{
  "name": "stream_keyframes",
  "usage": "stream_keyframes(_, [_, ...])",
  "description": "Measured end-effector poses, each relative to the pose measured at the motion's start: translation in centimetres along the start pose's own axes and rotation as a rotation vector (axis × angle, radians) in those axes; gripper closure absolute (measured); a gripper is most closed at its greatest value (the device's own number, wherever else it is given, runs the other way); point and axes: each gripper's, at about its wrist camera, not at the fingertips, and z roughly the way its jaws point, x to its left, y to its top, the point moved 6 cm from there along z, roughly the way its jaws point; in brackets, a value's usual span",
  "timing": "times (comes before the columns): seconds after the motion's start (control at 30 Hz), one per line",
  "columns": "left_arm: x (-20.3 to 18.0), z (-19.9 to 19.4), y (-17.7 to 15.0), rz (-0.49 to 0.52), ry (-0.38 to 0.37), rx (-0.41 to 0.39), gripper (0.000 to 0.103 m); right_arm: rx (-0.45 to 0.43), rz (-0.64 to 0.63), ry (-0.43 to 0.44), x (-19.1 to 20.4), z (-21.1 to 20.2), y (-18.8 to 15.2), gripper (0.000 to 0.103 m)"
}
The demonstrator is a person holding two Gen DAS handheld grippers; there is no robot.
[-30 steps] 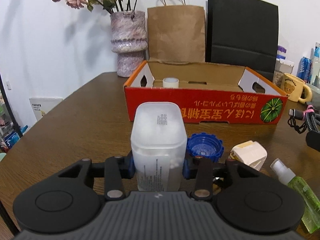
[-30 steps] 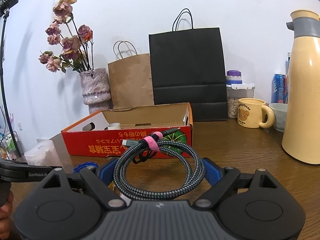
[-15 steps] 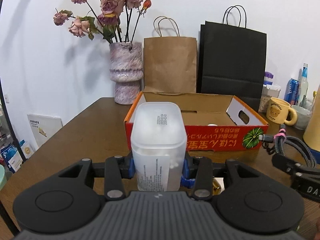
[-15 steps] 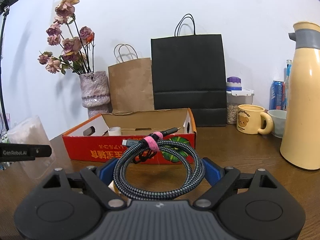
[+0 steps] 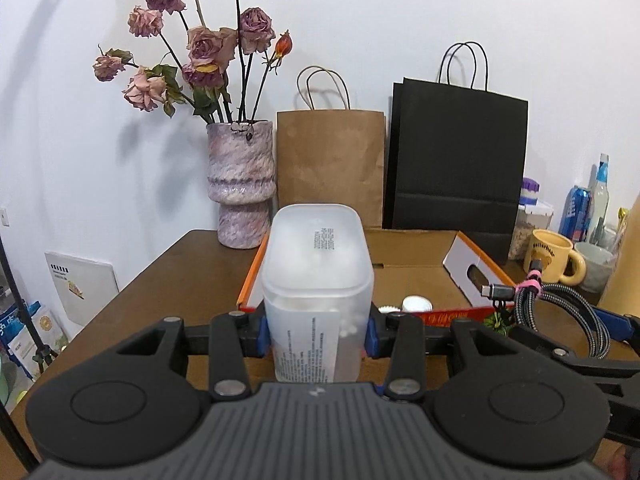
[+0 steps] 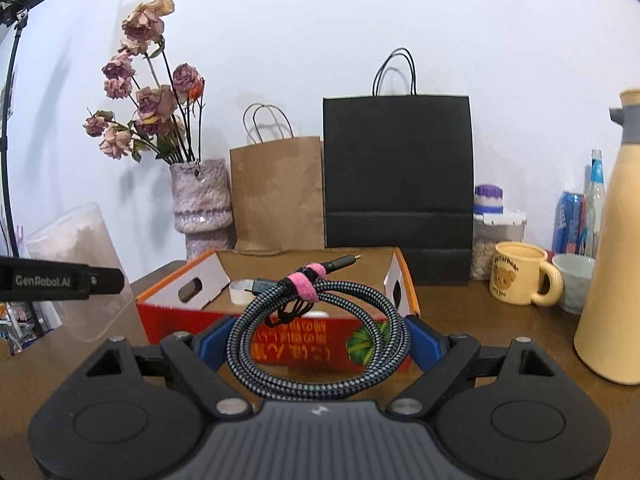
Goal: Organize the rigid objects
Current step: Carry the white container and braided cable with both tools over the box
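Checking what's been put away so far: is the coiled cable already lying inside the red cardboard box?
No, the coiled cable is clamped in the right tool, held in front of the red cardboard box.

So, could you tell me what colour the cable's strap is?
Pink strap, clearest in the right wrist view.

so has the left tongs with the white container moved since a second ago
Yes. The left tongs, shut on the white container, have risen: the red cardboard box, earlier seen front-on, is now viewed from above, with its floor showing.

Frosted plastic container (image 5: 318, 280) upright, held aloft, braided cable coil (image 6: 320, 336) w/ pink strap
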Motion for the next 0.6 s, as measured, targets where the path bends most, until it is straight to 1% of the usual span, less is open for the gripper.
stream_keyframes(0.2, [-0.2,1.2,1.2,-0.019,0.001,-0.014,0.06,-0.012,-0.005,0.0,0.3,1.9,2.3,0.015])
stream_keyframes(0.33, [-0.1,2.5,2.0,-0.04,0.02,-0.016,0.06,-0.012,-0.009,-0.003,0.5,3.3,3.5,0.015])
stream_keyframes(0.6, [0.1,5.6,3.1,-0.078,0.039,-0.002,0.06,-0.007,-0.035,0.004,0.7,6.1,5.2,0.015])
